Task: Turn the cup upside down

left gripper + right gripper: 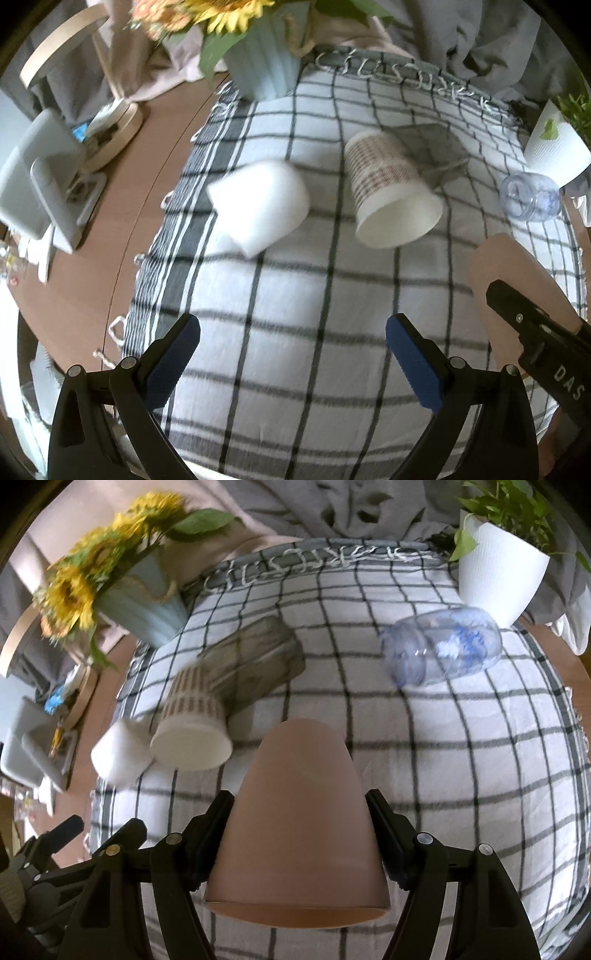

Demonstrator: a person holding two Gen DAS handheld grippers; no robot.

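Note:
A pink cup is held in my right gripper, whose fingers are shut on its sides; its rim faces the camera and its base points away over the checked cloth. In the left wrist view the same pink cup shows at the right edge. My left gripper is open and empty above the cloth. A patterned paper cup lies on its side, also seen in the right wrist view. A white cup lies on its side to its left.
A clear blue plastic bottle lies on the cloth at the right. A sunflower vase stands at the back left, a white plant pot at the back right. A folded grey cloth lies behind the paper cup. A grey stand sits on the wooden table.

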